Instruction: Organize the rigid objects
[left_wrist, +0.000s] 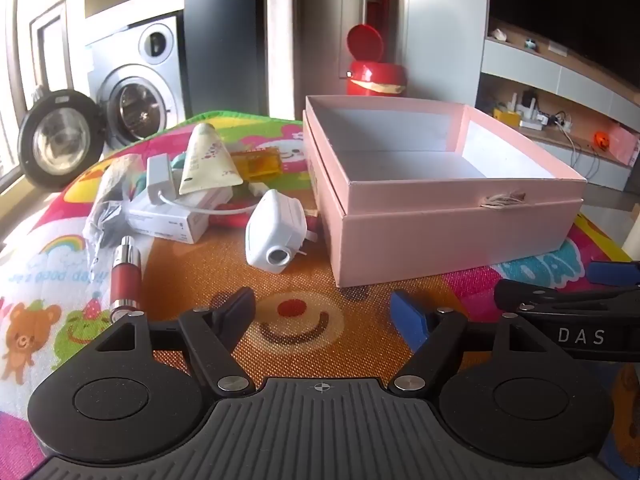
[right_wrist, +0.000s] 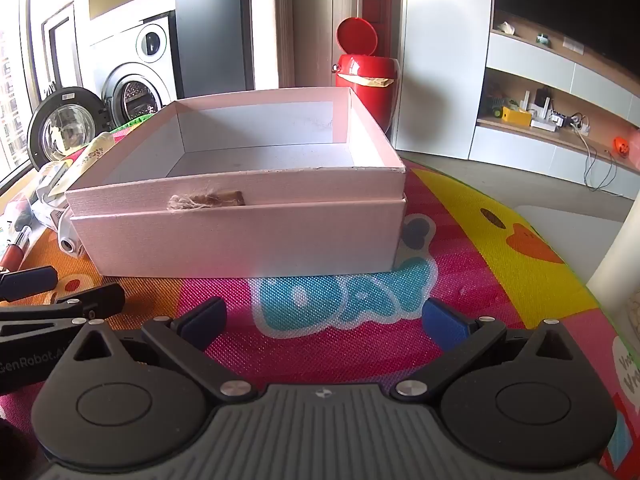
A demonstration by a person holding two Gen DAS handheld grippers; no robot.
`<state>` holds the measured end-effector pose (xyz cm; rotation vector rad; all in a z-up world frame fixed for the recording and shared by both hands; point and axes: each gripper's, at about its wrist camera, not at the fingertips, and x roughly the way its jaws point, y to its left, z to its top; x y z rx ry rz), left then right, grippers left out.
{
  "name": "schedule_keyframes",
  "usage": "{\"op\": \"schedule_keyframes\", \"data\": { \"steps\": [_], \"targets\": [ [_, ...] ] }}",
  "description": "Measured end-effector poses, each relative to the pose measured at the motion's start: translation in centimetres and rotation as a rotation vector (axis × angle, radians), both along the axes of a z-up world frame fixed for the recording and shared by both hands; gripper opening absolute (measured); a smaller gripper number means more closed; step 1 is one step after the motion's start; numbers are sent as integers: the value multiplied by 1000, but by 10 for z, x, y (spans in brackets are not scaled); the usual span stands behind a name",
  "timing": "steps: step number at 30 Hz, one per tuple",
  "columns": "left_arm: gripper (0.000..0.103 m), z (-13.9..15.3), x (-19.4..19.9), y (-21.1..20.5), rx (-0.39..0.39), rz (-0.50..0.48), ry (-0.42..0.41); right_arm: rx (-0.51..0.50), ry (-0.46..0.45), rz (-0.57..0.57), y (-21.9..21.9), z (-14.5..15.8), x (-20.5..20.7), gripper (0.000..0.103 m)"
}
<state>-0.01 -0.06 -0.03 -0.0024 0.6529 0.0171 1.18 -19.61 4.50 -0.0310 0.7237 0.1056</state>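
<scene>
The pink box [left_wrist: 452, 216] is sitting open on the colourful play mat [left_wrist: 292, 316], nested in its own lid, and nothing is lying inside it. To its left, in the left wrist view, the loose things are waiting in a heap: a white charger [left_wrist: 276, 236] is lying nearest the box, and behind it a cream tube [left_wrist: 210, 160] is leaning on a flat white carton [left_wrist: 176, 216] with a white adapter and cable [left_wrist: 160, 178]. A small amber block [left_wrist: 258, 164] is lying just beside the tube. A red metal cylinder [left_wrist: 125, 276] is lying apart, closer to you.

You are holding your left gripper [left_wrist: 326, 314] wide open over the mat, with nothing between the fingers. Your right gripper [right_wrist: 324, 320] is also standing wide and empty, just in front of the box.
</scene>
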Motion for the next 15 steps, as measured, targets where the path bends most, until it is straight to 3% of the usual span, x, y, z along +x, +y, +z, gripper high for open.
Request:
{"op": "schedule_keyframes", "data": {
  "steps": [15],
  "targets": [
    [81, 0, 0, 0, -7, 0, 2, 1, 3, 0, 1, 0, -1, 103]
  ]
}}
